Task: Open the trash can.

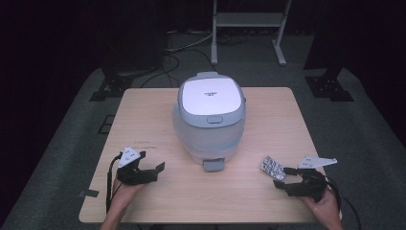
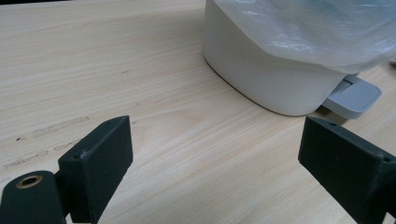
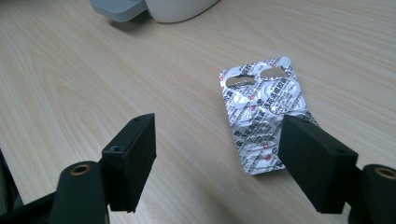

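Nearest to us, at the bench's (image 1: pixel 158 201) front edge, we hold a gripper in each hand. Our left gripper (image 1: pixel 148 172) sits at about 7 o'clock from the bench's centre, its fingers (image 2: pixel 100 161) spread wide with nothing between them but bare wood. Our right gripper (image 1: pixel 283 178) sits at about 4 o'clock, and its fingers (image 3: pixel 133 156) are also apart and grip nothing.

Just ahead of the right gripper lies the blister pack (image 1: pixel 273 167), flat on the bench, silver foil side up. In the right gripper view the pack (image 3: pixel 261 112) lies toward the right-hand finger, whose tip covers the pack's near corner; we cannot tell whether that finger touches it. Two pockets at the pack's far end look torn open.

Farther in, at the bench's centre and toward 12 o'clock, stands the bin (image 1: pixel 210 115), white-bodied with a grey-rimmed lid that is shut. A clear liner (image 2: pixel 317 32) hangs out around its upper body. Its grey pedal (image 1: pixel 213 165) sticks out at 6 o'clock from its base, resting on the wood between the two grippers and well apart from each. In the left gripper view the bin (image 2: pixel 261 79) sits up and to the right of the fingers.

Beyond the bench we see grey floor.
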